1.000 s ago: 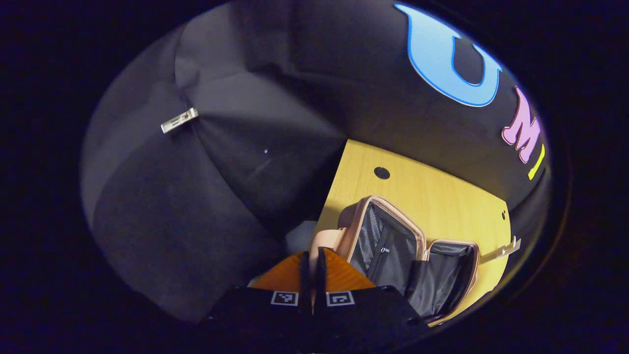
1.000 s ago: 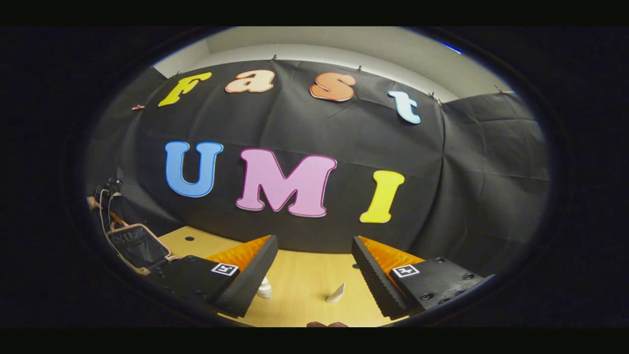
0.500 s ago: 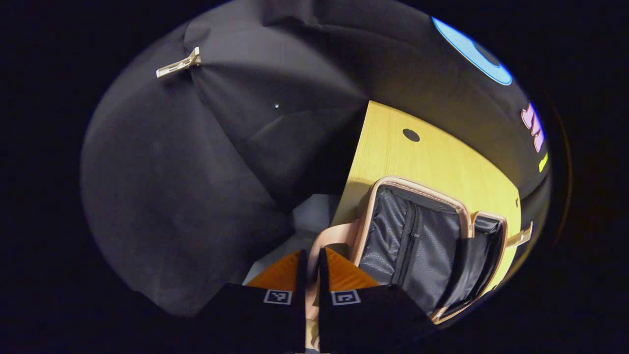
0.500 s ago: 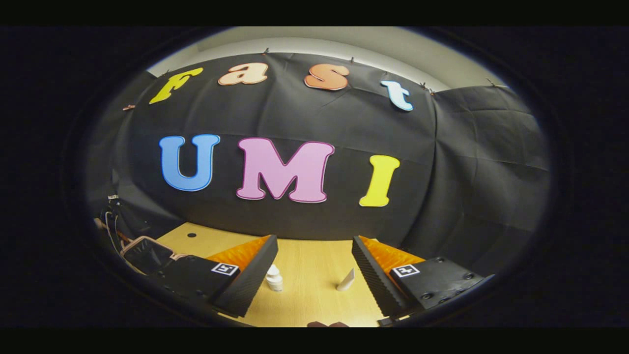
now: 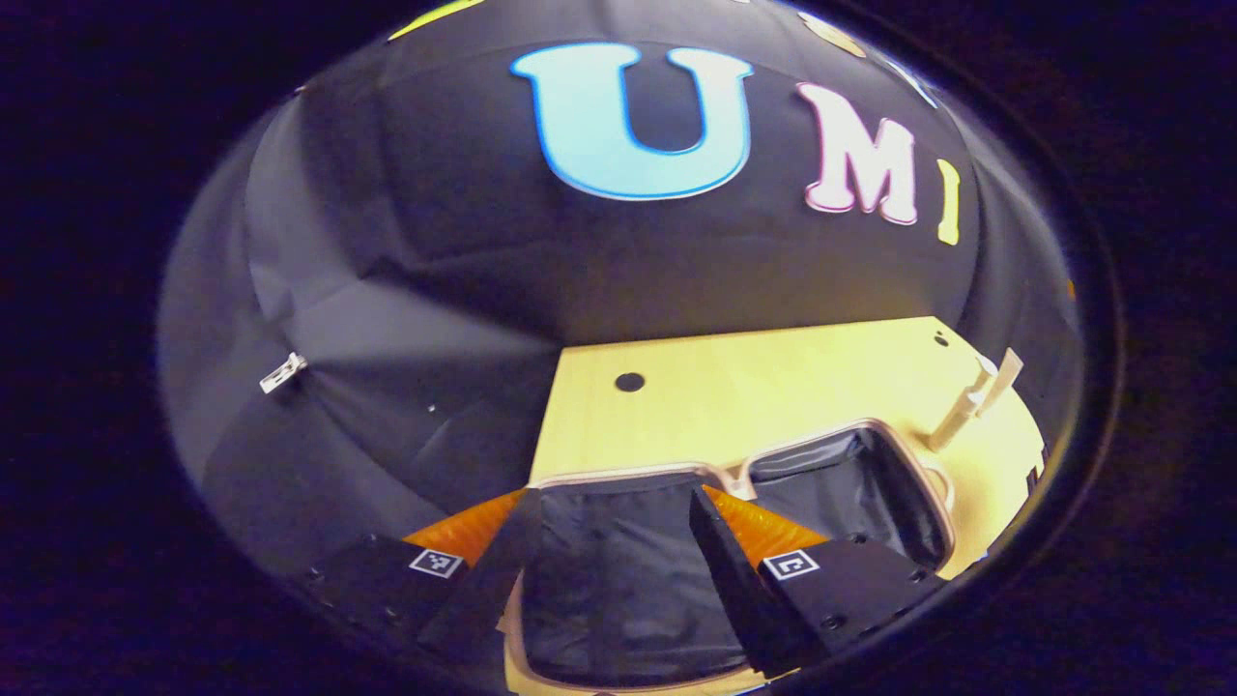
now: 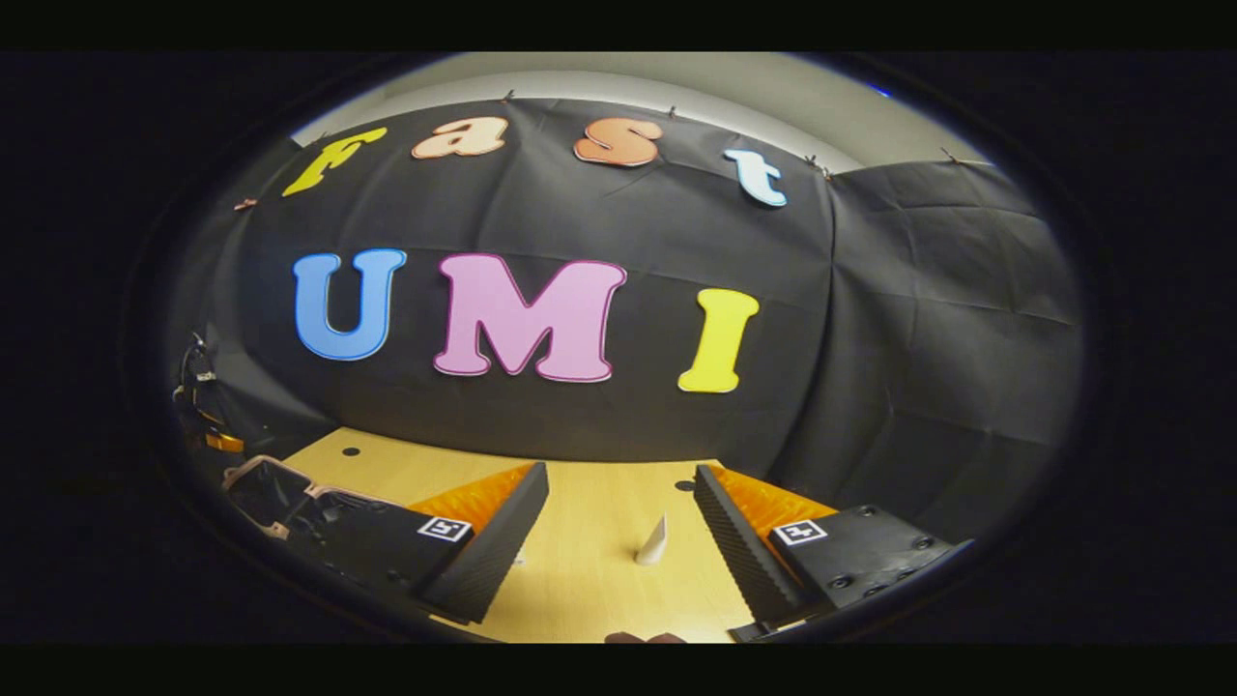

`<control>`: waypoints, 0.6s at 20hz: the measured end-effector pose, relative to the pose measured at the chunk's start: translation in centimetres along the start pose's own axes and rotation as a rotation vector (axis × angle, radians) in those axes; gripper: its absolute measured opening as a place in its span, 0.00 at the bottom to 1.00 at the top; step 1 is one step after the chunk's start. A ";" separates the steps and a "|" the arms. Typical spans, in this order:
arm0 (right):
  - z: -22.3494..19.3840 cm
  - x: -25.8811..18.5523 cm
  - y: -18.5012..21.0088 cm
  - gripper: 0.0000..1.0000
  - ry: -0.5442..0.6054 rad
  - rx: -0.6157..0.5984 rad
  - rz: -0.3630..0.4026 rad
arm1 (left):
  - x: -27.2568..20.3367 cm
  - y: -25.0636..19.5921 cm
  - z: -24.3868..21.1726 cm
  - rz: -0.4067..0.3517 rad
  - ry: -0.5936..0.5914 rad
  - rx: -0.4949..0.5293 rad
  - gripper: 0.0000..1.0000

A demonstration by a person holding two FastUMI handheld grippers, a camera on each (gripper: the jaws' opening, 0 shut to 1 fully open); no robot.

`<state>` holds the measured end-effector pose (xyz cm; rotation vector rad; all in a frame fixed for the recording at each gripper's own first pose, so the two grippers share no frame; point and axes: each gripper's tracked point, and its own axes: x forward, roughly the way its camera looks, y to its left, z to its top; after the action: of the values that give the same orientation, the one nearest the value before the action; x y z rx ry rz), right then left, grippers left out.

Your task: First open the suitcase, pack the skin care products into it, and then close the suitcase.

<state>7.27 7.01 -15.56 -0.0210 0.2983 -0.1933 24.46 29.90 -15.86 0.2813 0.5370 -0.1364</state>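
Note:
The suitcase [image 5: 609,590] lies open flat on the wooden table [image 5: 773,377], a beige rim around dark lining, both halves empty. My left gripper [image 5: 614,541] hangs open just above the near half, touching nothing. A white tube [image 5: 966,406] stands upright on the table beyond the far half. In the right gripper view the same white tube [image 6: 654,541] stands between the fingers of my open right gripper [image 6: 618,507], a short way ahead. The suitcase [image 6: 261,488] sits at the far left there. A small white bottle is mostly hidden behind that gripper's left finger [image 6: 498,551].
The booth's black cloth wall closes off the back and sides of the table [image 6: 580,590]. The table's left edge [image 5: 546,425] drops off just beside the suitcase. A round hole [image 5: 629,382] is in the tabletop behind the suitcase.
My left gripper was shut on the suitcase lid's edge and has opened; the lid now lies flat. That view swung round toward the back wall. The right gripper shifted slightly, hiding the bottle.

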 end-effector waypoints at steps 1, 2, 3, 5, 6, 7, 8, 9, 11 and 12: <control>-0.9 0.2 -0.5 0.97 0.011 0.006 0.000 | -0.4 -5.0 1.1 -0.061 -0.037 -0.005 0.96; -2.2 0.7 -0.9 0.97 0.027 0.016 0.004 | -0.5 -9.2 1.9 -0.111 -0.065 -0.009 0.96; -3.4 1.1 -1.2 0.97 0.044 0.017 0.010 | -0.9 -12.8 2.6 -0.145 -0.082 -0.011 0.96; -6.3 2.2 -1.6 0.97 0.096 -0.001 0.033 | -1.4 -20.5 3.2 -0.230 -0.127 -0.002 0.96; -7.8 2.8 -1.9 0.97 0.120 -0.009 0.040 | -1.4 -24.1 3.3 -0.270 -0.130 0.001 0.96; -9.2 3.4 -2.1 1.00 0.144 -0.008 0.055 | -0.9 -28.2 2.5 -0.307 -0.122 0.008 0.96; -10.4 4.1 -2.1 0.97 0.166 0.000 0.077 | -0.3 -31.6 1.6 -0.342 -0.094 0.015 0.96; -11.5 5.0 -2.1 0.97 0.189 0.003 0.090 | 0.7 -35.2 0.1 -0.365 -0.057 0.014 0.96; -14.5 7.3 -3.0 0.97 0.242 -0.001 0.092 | 2.5 -39.8 -1.9 -0.397 -0.012 0.022 0.96; -15.9 8.3 -3.3 0.97 0.264 0.013 0.095 | 3.5 -41.2 -2.8 -0.393 0.006 0.038 0.96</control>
<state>9.74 2.30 -32.94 0.0320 0.5602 -0.1032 17.78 -8.72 -29.35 0.2106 0.5915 -0.5278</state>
